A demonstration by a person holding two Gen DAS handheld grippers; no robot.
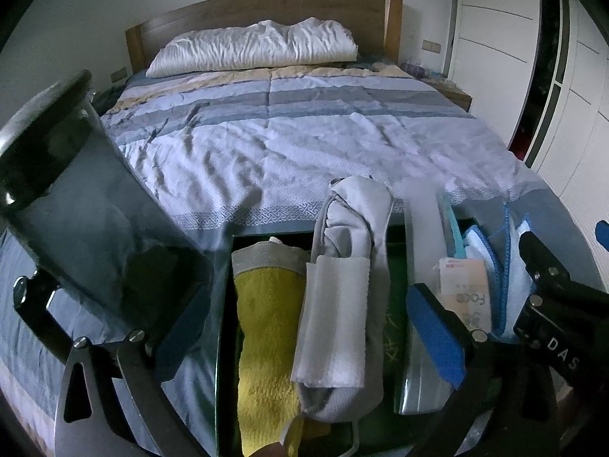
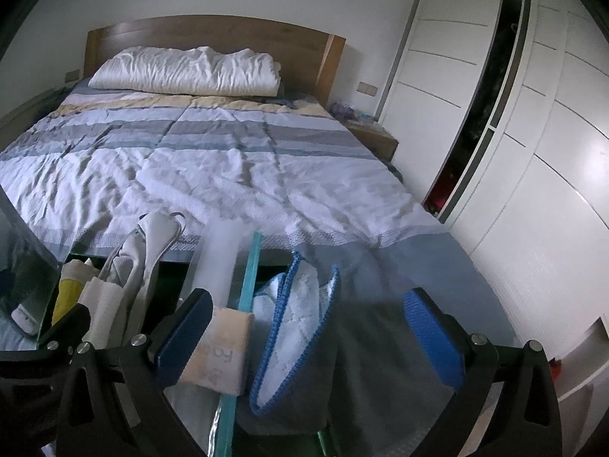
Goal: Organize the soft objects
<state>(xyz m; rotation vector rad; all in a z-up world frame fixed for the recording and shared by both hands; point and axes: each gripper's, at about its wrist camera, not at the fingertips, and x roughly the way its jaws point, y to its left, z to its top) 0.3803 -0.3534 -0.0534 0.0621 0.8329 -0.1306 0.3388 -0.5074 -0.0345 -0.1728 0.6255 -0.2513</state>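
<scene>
A storage box with clear plastic dividers [image 1: 420, 228] sits at the foot of the bed. In one section a yellow towel [image 1: 266, 323] stands rolled beside a grey and white cloth roll [image 1: 342, 285]. My left gripper [image 1: 304, 323] is open above these two, its pads clear of them. Past the divider, a white cloth with a blue edge [image 2: 293, 323] and a paper label [image 2: 220, 358] stand in the neighbouring section. My right gripper [image 2: 310, 335] is open around that cloth without pressing it.
A clear flap [image 1: 76, 198] of the box rises at the left. Behind lies the bed [image 1: 304, 133] with a striped cover and a white pillow [image 1: 255, 47]. A white wardrobe [image 2: 514, 152] with a gap between its doors lines the right side, beside a bedside table [image 2: 377, 137].
</scene>
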